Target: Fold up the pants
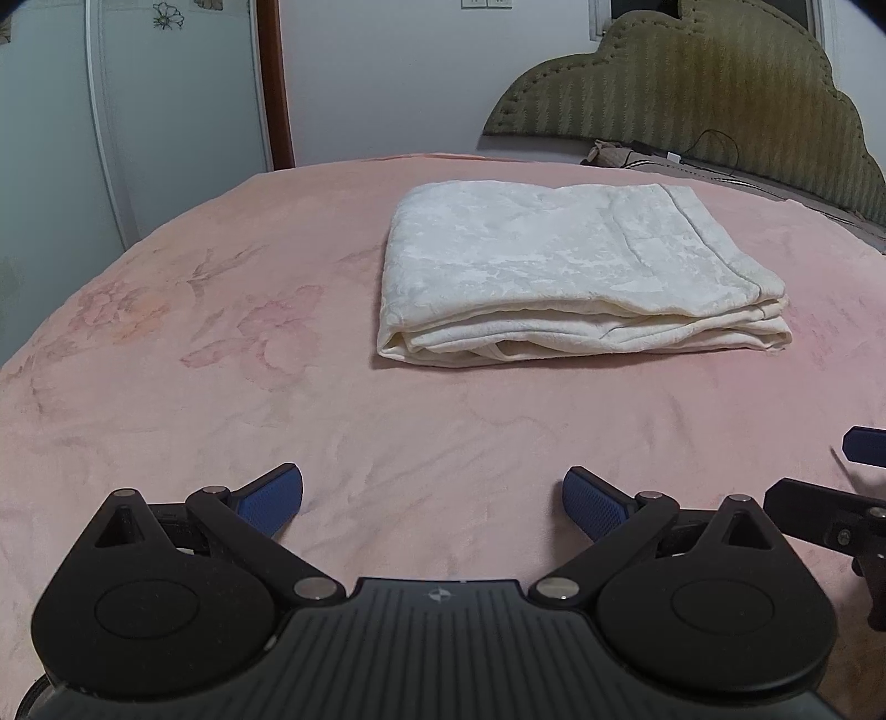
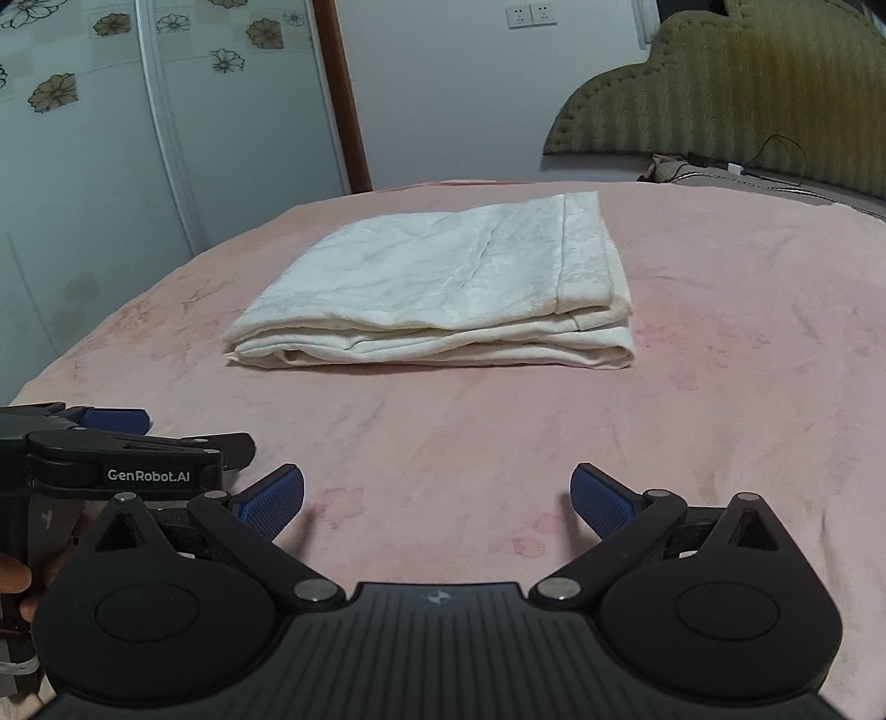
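Note:
Cream white pants [image 1: 559, 277] lie folded into a thick rectangular stack on the pink bed cover [image 1: 221, 343], a stretch ahead of both grippers. My left gripper [image 1: 433, 501] is open, its blue pads wide apart over bare cover with nothing between them. The right wrist view shows the same stack [image 2: 443, 293] lying ahead. My right gripper [image 2: 437, 501] is open just as wide and holds nothing. The left gripper's body shows at the left edge of that view, with fingers of the hand around it.
A padded olive headboard [image 1: 692, 94] rises at the back right, with cables and a small bundle at its foot. Glass wardrobe doors with flower prints [image 2: 111, 138] and a brown door frame [image 2: 346, 94] stand behind the bed. Wall sockets [image 2: 530, 15] sit high up.

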Action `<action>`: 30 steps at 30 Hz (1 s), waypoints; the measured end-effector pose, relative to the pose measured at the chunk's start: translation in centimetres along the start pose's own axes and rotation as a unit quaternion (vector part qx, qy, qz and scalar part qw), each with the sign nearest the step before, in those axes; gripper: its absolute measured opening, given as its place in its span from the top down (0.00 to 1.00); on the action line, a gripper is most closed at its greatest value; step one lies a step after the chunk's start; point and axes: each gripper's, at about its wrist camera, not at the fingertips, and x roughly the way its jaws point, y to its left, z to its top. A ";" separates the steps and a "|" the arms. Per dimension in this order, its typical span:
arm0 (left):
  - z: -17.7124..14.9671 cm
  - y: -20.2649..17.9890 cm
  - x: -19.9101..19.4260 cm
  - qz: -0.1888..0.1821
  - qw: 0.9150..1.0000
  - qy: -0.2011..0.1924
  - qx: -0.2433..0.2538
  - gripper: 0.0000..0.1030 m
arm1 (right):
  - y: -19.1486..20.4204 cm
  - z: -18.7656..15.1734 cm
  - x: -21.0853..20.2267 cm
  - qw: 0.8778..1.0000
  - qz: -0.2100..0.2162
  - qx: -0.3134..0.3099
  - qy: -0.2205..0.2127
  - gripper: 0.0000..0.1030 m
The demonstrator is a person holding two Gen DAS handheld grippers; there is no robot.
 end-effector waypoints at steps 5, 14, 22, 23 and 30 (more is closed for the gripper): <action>-0.3 0.1 0.0 -0.001 1.000 -0.007 0.008 0.00 | 0.1 -0.3 0.6 1.000 -0.007 -0.016 0.004 0.00; -0.6 0.4 0.2 0.000 1.000 -0.006 -0.005 0.00 | 0.1 -0.5 1.0 1.000 -0.003 -0.024 0.015 0.00; -0.7 0.8 0.4 -0.007 1.000 -0.004 -0.015 0.00 | 0.2 -0.6 1.3 0.999 -0.012 -0.028 0.016 0.00; -0.8 0.8 0.4 -0.008 1.000 -0.003 -0.017 0.00 | 0.2 -0.7 1.2 0.999 -0.013 -0.031 0.013 0.00; -0.9 0.9 0.4 -0.006 1.000 -0.004 -0.023 0.00 | 0.5 -0.8 1.4 0.998 -0.049 -0.036 0.018 0.00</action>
